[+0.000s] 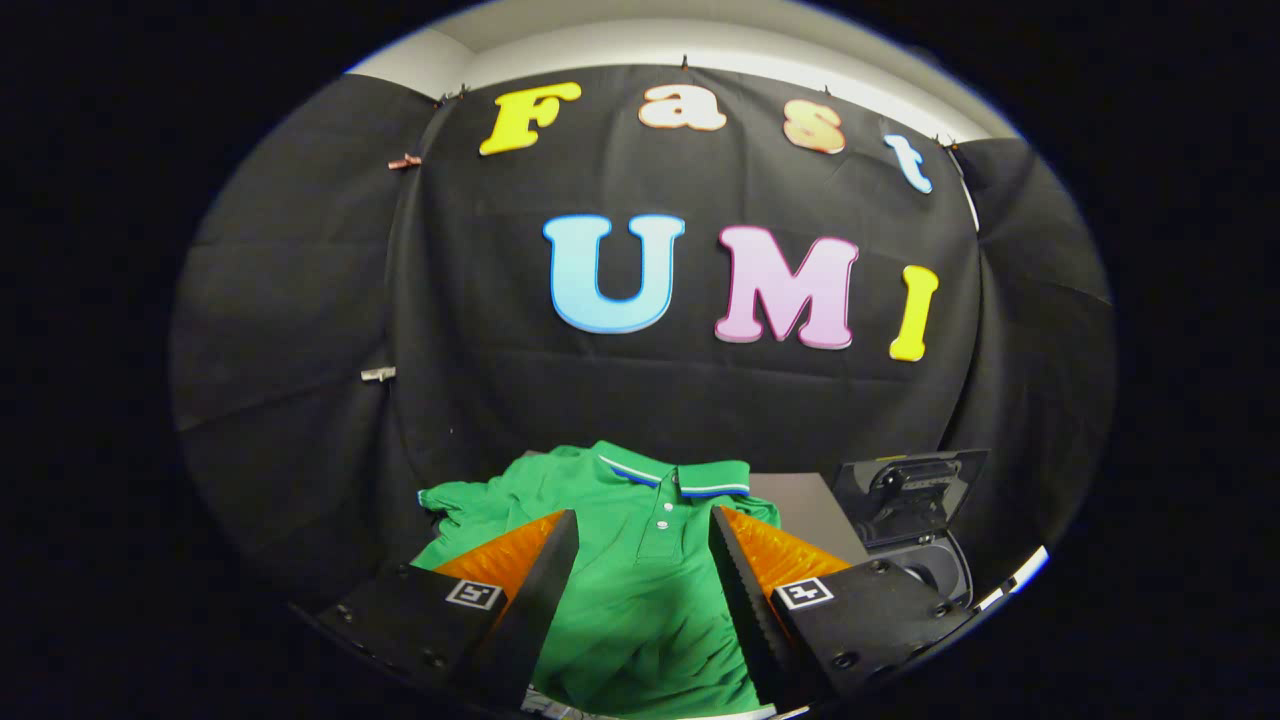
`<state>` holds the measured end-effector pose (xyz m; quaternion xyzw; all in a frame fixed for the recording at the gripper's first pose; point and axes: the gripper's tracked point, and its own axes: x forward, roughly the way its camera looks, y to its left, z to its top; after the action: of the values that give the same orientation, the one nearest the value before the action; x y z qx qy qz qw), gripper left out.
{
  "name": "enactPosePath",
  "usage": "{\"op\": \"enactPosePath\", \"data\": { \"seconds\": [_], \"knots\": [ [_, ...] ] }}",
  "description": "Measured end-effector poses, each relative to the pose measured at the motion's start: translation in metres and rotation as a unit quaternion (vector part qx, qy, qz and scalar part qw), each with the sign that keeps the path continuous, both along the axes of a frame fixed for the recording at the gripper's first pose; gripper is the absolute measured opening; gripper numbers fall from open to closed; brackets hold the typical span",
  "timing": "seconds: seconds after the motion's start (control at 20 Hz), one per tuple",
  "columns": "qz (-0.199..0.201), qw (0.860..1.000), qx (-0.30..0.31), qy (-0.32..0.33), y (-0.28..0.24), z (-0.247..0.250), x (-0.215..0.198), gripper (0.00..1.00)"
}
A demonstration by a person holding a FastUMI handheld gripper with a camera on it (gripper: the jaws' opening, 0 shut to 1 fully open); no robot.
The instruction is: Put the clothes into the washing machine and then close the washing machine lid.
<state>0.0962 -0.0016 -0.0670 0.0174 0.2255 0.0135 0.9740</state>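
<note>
Tabletop (800, 505): shirt (640, 580) between open gripper (640, 540)

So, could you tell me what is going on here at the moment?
A person is aiming the hand-held gripper at a green polo shirt lying spread out just ahead. Its fingers are open, one on each side of the shirt's front, not pressing it. Beyond the shirt and to one side, the washing machine stands with its lid up.

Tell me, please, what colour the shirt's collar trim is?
The green polo shirt has blue-and-white collar trim, visible in the gripper view.
</note>
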Motion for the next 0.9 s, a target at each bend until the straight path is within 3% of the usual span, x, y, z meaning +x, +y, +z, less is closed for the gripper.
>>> {"op": "enactPosePath", "data": {
  "seconds": [0.15, 0.25, 0.35, 0.4, 0.45, 0.55, 0.8, 0.85, 0.9],
  "knots": [
    [-0.017, 0.998, -0.002, 0.060, -0.006, -0.028, 0.033, 0.84],
    [-0.007, 0.993, -0.005, 0.116, -0.002, -0.065, 0.044, 0.84],
    [0.024, 0.978, -0.022, 0.205, -0.006, -0.108, 0.033, 0.83],
    [0.029, 0.987, -0.022, 0.154, -0.006, -0.104, 0.065, 0.84],
    [0.036, 0.983, -0.016, 0.177, -0.008, -0.116, 0.056, 0.84],
    [0.031, 0.987, 0.009, 0.160, -0.009, -0.106, 0.052, 0.86],
    [0.031, 0.986, 0.001, 0.161, -0.008, -0.108, 0.050, 0.86],
    [0.030, 0.986, 0.002, 0.165, -0.009, -0.103, 0.048, 0.78],
    [0.032, 0.985, 0.001, 0.168, -0.008, -0.104, 0.048, 0.77]
  ]
}}
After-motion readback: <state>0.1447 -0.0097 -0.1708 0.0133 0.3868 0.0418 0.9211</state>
